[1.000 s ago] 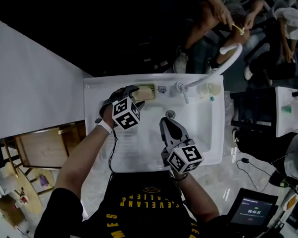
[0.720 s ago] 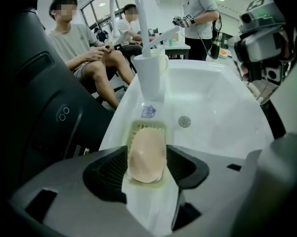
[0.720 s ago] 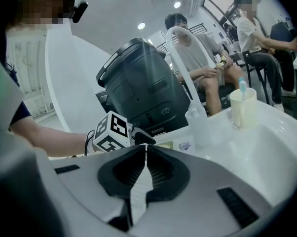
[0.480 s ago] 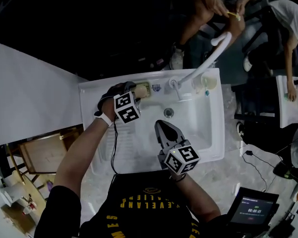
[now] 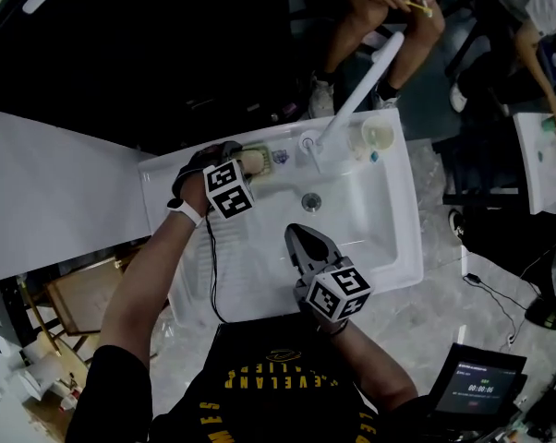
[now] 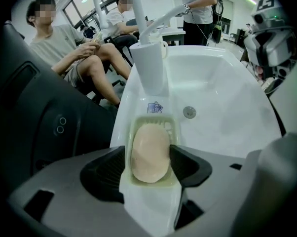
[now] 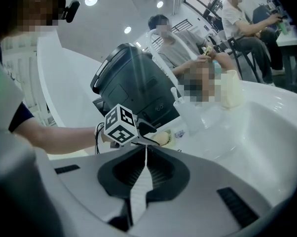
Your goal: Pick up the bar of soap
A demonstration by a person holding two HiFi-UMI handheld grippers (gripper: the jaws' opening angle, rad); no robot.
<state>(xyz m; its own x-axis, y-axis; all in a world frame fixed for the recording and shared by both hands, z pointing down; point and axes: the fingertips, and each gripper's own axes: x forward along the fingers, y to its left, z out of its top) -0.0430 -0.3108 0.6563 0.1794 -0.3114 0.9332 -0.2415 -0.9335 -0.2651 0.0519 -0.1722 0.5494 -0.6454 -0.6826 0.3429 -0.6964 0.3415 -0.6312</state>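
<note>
The soap [image 6: 151,152] lies in its dish [image 6: 175,131] on the sink [image 6: 222,132] rim. The left gripper [image 6: 149,171], its jaws just spread wide and gripping nothing, straddles both. Best to lower until the pads meet the soap above the dish wall, then squeeze gently. The right gripper [image 7: 144,171] hangs clenched and empty.

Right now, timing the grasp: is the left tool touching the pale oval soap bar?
Cannot tell. Left gripper view: left tool, jaws just opening, straddles the soap bar; one pad's edge meets its outline.
</note>
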